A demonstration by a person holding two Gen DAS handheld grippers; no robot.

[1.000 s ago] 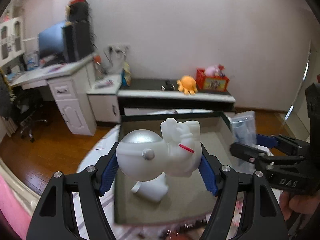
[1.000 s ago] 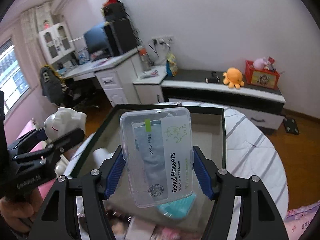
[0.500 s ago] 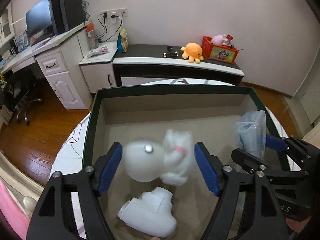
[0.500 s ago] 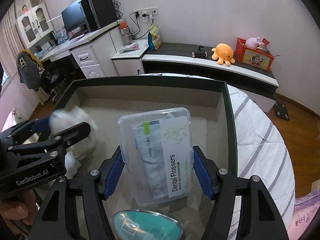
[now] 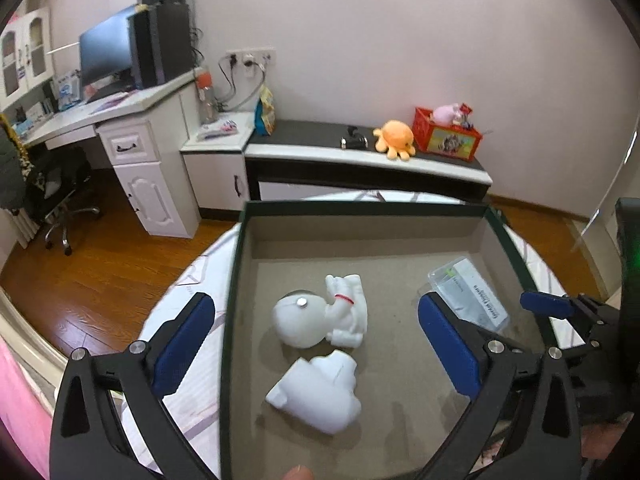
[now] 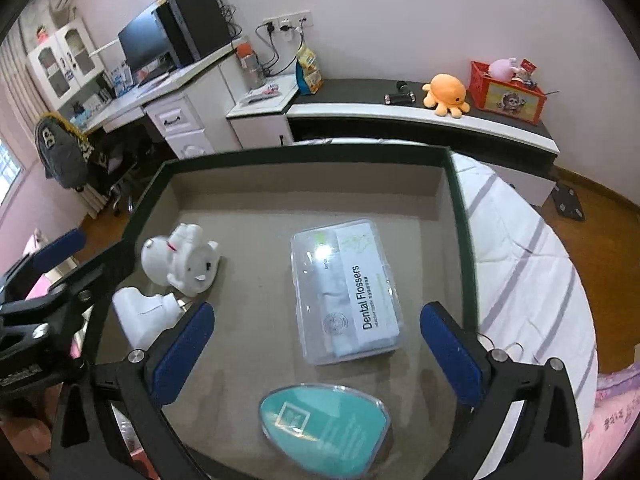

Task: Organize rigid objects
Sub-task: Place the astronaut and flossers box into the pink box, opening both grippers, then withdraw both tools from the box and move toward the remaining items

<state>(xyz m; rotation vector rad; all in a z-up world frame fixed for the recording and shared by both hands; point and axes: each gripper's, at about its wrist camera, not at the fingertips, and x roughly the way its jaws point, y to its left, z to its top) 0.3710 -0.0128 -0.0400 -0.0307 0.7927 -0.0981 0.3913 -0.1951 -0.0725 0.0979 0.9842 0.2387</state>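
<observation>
A white astronaut figure (image 5: 320,318) lies on its side on the floor of a dark-rimmed brown box (image 5: 360,210), next to a white plastic piece (image 5: 316,394). My left gripper (image 5: 316,350) is open above them, holding nothing. In the right wrist view the clear Dental Flossers case (image 6: 346,294) lies flat in the box (image 6: 304,152), with a teal oval case (image 6: 324,422) in front of it. My right gripper (image 6: 316,350) is open and empty above the flossers case. The astronaut (image 6: 180,264) and white piece (image 6: 142,314) lie at the box's left.
The box sits on a round table with a white striped cloth (image 6: 528,264). Behind stand a low black-and-white bench (image 5: 360,156) with an orange octopus toy (image 5: 394,138) and red crate (image 5: 446,136), and a white desk (image 5: 120,120) with a monitor.
Both grippers moved over the box, opened and released their loads: the astronaut now lies on the box floor by the white piece, the flossers case lies flat in the box.
</observation>
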